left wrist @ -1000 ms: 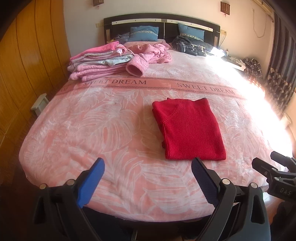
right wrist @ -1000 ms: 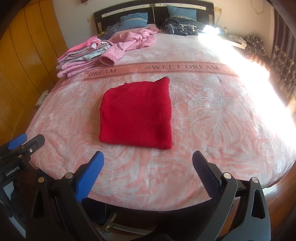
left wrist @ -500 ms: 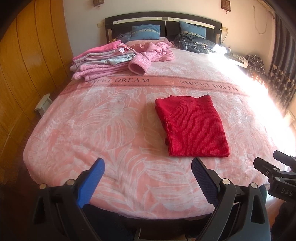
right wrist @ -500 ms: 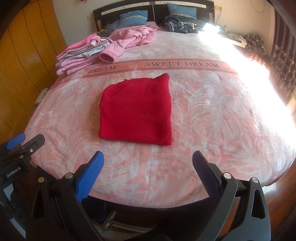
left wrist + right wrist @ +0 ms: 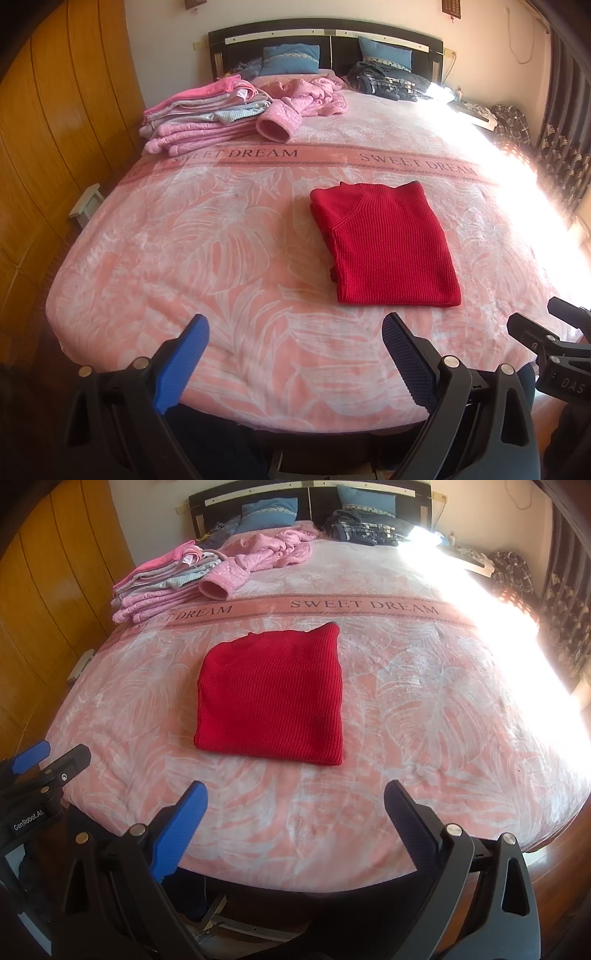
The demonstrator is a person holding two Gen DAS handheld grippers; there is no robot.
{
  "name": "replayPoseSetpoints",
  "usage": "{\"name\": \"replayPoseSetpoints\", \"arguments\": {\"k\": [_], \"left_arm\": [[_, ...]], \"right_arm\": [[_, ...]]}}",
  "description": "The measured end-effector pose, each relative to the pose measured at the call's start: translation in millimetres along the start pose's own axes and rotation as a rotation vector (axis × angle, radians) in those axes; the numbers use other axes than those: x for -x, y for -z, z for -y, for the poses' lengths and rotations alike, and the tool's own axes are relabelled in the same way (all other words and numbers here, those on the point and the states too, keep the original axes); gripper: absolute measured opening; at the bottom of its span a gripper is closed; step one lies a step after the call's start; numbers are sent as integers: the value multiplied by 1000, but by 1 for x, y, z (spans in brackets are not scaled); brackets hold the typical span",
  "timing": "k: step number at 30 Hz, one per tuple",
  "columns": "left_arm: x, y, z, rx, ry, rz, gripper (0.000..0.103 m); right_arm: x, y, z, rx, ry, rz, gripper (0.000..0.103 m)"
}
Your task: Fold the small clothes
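Note:
A red knit sweater (image 5: 388, 243) (image 5: 273, 698) lies folded into a flat rectangle in the middle of the pink bed cover (image 5: 221, 258) (image 5: 424, 720). My left gripper (image 5: 295, 332) hangs open over the bed's near edge, short of the sweater and to its left, holding nothing. My right gripper (image 5: 295, 801) is open too, just in front of the sweater's near edge, with nothing between its fingers. Each gripper shows at the side of the other's view: the right gripper (image 5: 554, 332) and the left gripper (image 5: 40, 768).
A stack of folded pink and grey clothes (image 5: 199, 114) (image 5: 162, 583) lies at the far left of the bed, beside a crumpled pink jacket (image 5: 306, 96) (image 5: 266, 557). Dark clothes (image 5: 384, 81) and blue pillows (image 5: 291, 59) sit by the headboard. Wooden wardrobe doors (image 5: 44, 129) line the left.
Both grippers have eased slightly forward over the bed's near edge, still open. The red sweater has not moved.

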State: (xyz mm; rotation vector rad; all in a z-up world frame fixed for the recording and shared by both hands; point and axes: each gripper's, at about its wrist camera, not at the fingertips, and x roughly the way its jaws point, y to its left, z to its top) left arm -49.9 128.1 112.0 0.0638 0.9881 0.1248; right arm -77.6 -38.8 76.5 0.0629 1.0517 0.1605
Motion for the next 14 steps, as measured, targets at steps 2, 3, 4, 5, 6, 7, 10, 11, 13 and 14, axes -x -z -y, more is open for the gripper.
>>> {"name": "replayPoseSetpoints", "arguments": {"k": [2, 3, 4, 5, 6, 7, 10, 11, 13, 14], "left_arm": [[0, 0, 0, 1, 0, 0, 95], [0, 0, 0, 1, 0, 0, 95], [0, 1, 0, 2, 0, 0, 95], [0, 0, 0, 1, -1, 0, 95], [0, 1, 0, 1, -1, 1, 95], [0, 0, 1, 1, -2, 1, 95], [0, 0, 0, 2, -1, 0, 95], [0, 0, 0, 2, 0, 0, 95], [0, 1, 0, 1, 0, -1, 95], [0, 1, 0, 1, 0, -1, 95]], "right_arm": [[1, 0, 0, 5, 7, 11, 96], [2, 0, 0, 5, 10, 14, 96], [2, 0, 0, 5, 12, 18, 96], [3, 0, 0, 5, 13, 19, 96], [2, 0, 1, 5, 13, 18, 96], [2, 0, 1, 0, 12, 15, 96], [-1, -1, 5, -28, 7, -8, 96], [-2, -1, 7, -37, 6, -11, 96], [-3, -1, 8, -43, 12, -15, 96], [-3, -1, 9, -45, 13, -14, 96]]}}
